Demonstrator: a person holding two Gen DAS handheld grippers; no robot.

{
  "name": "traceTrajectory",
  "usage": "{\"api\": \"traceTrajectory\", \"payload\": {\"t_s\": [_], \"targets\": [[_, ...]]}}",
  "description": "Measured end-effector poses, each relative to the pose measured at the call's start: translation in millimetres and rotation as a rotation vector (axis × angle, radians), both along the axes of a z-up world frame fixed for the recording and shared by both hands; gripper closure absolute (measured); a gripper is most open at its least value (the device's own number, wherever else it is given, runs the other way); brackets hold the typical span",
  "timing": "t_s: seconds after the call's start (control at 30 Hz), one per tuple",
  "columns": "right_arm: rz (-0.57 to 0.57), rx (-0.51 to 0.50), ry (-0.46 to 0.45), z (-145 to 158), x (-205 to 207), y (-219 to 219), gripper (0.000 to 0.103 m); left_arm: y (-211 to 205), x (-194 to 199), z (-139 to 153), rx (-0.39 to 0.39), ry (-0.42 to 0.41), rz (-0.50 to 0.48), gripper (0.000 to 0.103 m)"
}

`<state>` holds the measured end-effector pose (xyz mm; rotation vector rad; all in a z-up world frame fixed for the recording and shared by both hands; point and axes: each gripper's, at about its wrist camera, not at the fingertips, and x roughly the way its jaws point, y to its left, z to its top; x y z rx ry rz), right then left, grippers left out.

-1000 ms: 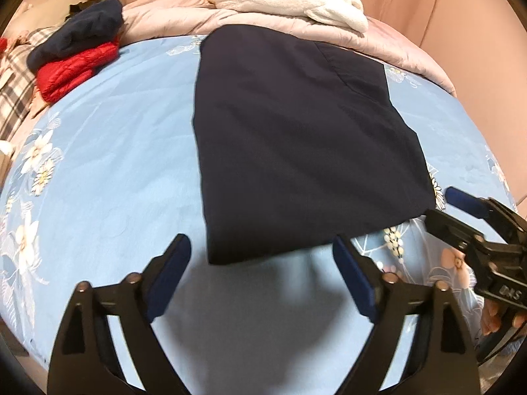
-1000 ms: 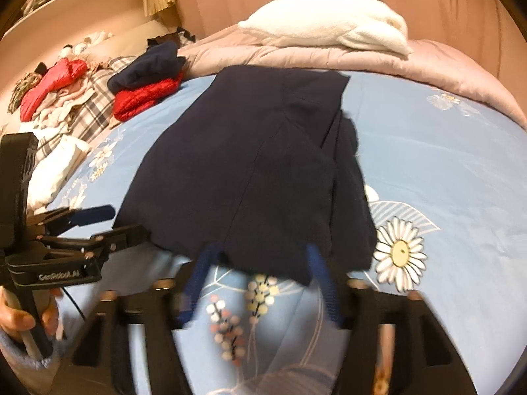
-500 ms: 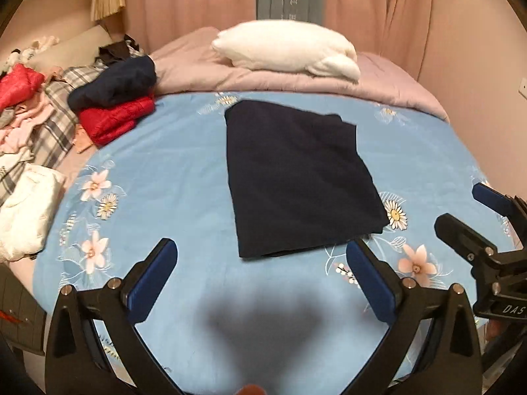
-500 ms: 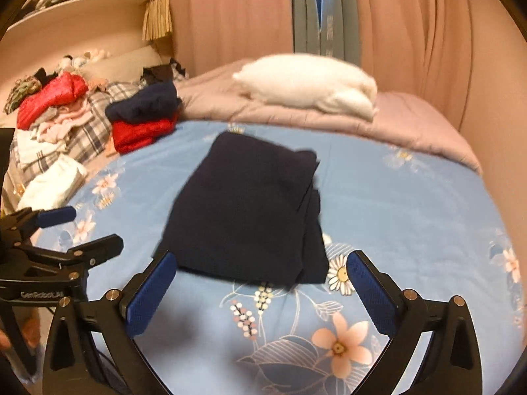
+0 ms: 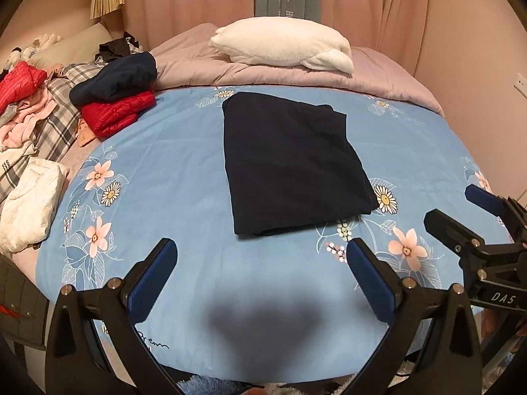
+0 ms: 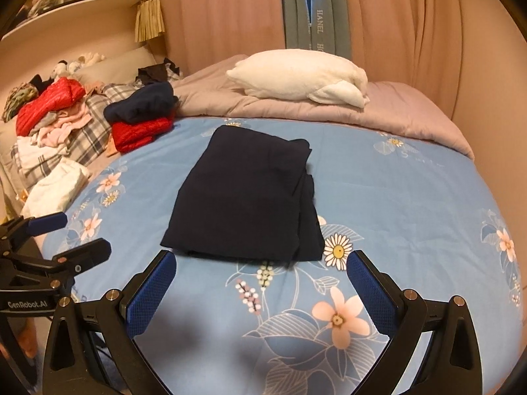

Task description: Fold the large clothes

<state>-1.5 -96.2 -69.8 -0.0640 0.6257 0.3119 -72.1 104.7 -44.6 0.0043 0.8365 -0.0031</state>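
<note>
Navy garment (image 5: 293,168) is seen folded flat mid-bed on the blue floral sheet (image 5: 171,151) (layered edge on its right). Left gripper (image 5: 260,273) and right gripper (image 6: 260,279) are held clear of it, jaws spread wide, nothing gripped.

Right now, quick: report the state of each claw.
Left claw: open, empty, short of the folded dark navy cloth garment.
Right claw: open, empty, just short of that garment.
</note>
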Motion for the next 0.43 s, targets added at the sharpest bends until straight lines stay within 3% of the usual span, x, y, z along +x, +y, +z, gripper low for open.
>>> {"api": "traceTrajectory", "payload": {"t_s": [0.43], "targets": [[-0.009,0.005,-0.001,2.4,-4.6,-3.1,0.001,-4.2,-5.3,1.4,-0.003,-0.004,0.000,0.000]]}}
